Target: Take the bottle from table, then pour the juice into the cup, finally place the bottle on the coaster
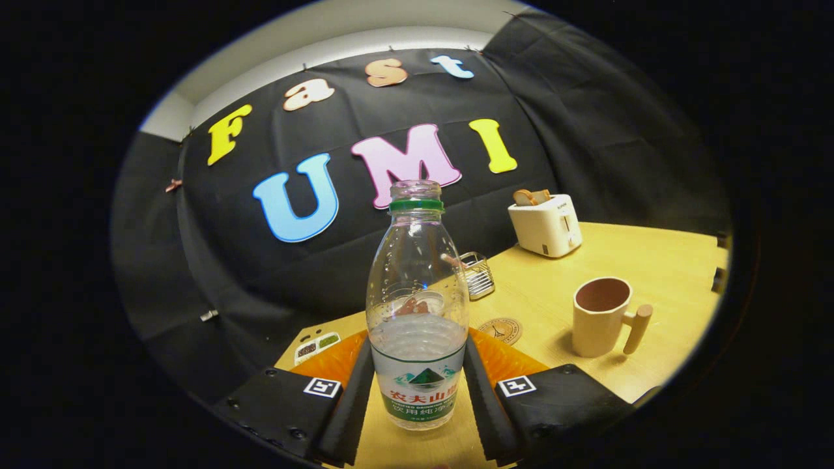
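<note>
bottle upright between jaws | both fingers seemingly pressing its sides

Coaster partly behind bottle

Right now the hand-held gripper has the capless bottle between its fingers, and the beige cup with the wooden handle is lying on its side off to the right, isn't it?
Not quite. The gripper view shows the cup standing upright on the table, its open mouth facing up. The rest holds: the hand-held gripper has the capless bottle between its fingers, and the cup stands off to the right.
</note>
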Demonstrator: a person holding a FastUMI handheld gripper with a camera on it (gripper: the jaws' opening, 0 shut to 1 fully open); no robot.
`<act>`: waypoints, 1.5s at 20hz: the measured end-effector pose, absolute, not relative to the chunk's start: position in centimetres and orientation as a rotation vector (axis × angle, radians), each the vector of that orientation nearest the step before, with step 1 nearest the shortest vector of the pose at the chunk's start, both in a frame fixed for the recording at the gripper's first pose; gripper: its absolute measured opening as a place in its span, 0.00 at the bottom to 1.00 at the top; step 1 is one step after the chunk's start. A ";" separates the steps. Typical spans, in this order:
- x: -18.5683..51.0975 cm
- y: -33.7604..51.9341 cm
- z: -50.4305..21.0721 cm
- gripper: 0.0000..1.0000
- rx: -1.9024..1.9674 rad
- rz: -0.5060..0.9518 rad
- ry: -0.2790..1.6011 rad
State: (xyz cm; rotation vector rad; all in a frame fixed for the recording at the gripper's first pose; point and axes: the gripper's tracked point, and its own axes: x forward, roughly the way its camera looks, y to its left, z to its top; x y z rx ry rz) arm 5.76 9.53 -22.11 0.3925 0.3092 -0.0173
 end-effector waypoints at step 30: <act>9.1 5.1 -24.3 0.72 1.374 -0.187 0.314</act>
